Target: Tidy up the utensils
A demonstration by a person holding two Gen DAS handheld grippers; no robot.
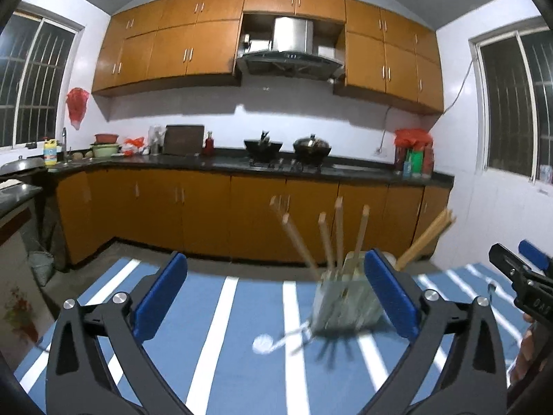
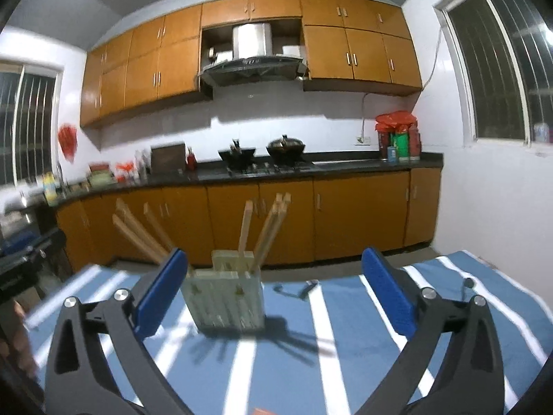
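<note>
A pale green slotted utensil holder (image 1: 345, 306) stands on the blue and white striped tablecloth (image 1: 242, 363). Several wooden chopsticks (image 1: 331, 238) stick up out of it and fan outward. A metal spoon (image 1: 273, 340) lies on the cloth by the holder's left base. My left gripper (image 1: 276, 297) is open and empty, with the holder near its right finger. In the right wrist view the holder (image 2: 226, 299) and chopsticks (image 2: 266, 231) sit just right of the left finger. My right gripper (image 2: 273, 297) is open and empty. It also shows at the right edge of the left wrist view (image 1: 525, 276).
A thin dark utensil (image 2: 293, 290) lies on the cloth behind the holder, another (image 2: 466, 285) near the right edge. Beyond the table runs a kitchen counter (image 2: 311, 169) with woks on a stove (image 2: 262, 159), orange cabinets and barred windows.
</note>
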